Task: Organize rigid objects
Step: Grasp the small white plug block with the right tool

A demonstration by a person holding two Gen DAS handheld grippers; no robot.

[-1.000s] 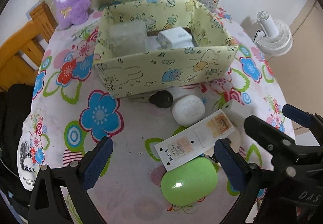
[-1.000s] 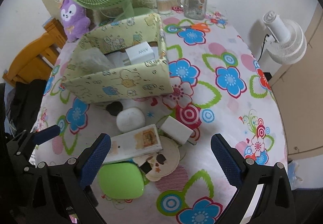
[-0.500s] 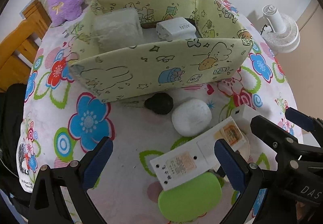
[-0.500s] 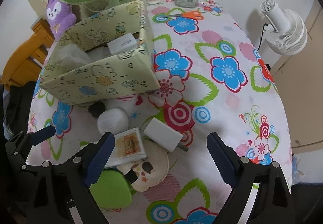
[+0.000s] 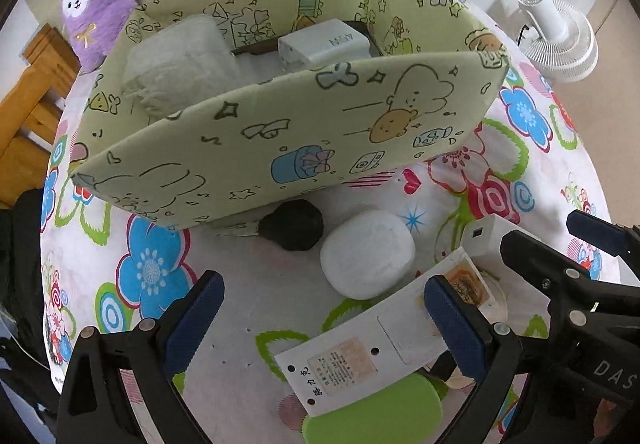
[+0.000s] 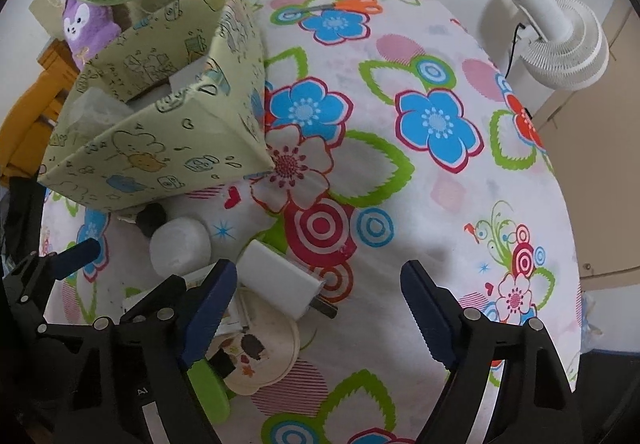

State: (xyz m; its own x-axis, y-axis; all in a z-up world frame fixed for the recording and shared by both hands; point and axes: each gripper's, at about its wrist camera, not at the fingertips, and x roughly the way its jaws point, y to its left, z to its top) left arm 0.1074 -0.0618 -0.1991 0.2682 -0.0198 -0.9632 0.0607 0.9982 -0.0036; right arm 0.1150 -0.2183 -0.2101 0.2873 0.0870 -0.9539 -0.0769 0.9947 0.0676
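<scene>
Both of my hand-held grippers have come lower over the loose pile since a second ago; the items fill more of each wrist view now.

Right hand-held gripper [image 6: 320, 300]: jaws have just been closing but are still apart, pads pressing on nothing. Between them lies the white rectangular plug adapter [image 6: 280, 280], prongs pointing toward the right finger. Not grasped yet.

Left hand-held gripper [image 5: 320, 316]: spread wide and empty. The flat white card-like box with printed labels [image 5: 372, 348] lies between its fingers, resting on the lime-green rounded plastic case [image 5: 372, 414].

Where things are: the pile sits near the front edge of the worktop [image 6: 440, 204], which is covered in a flowered cloth. Just beside the adapter are a white rounded pebble-shaped case [image 5: 366, 254] and a small black rounded object [image 5: 292, 226], the latter at the foot of the pale green cartoon-print fabric storage box [image 5: 280, 140]. The box stands toward the back left edge and already holds a white charger block [image 5: 324, 44] and a clear plastic packet [image 5: 176, 56].

Judgement: sorting is partly done, with several rigid pieces left outside. The narrowing right jaws suggest the adapter is the next pick; its prongs may catch on the round cream patterned disc [image 6: 260, 352] beneath it.
</scene>
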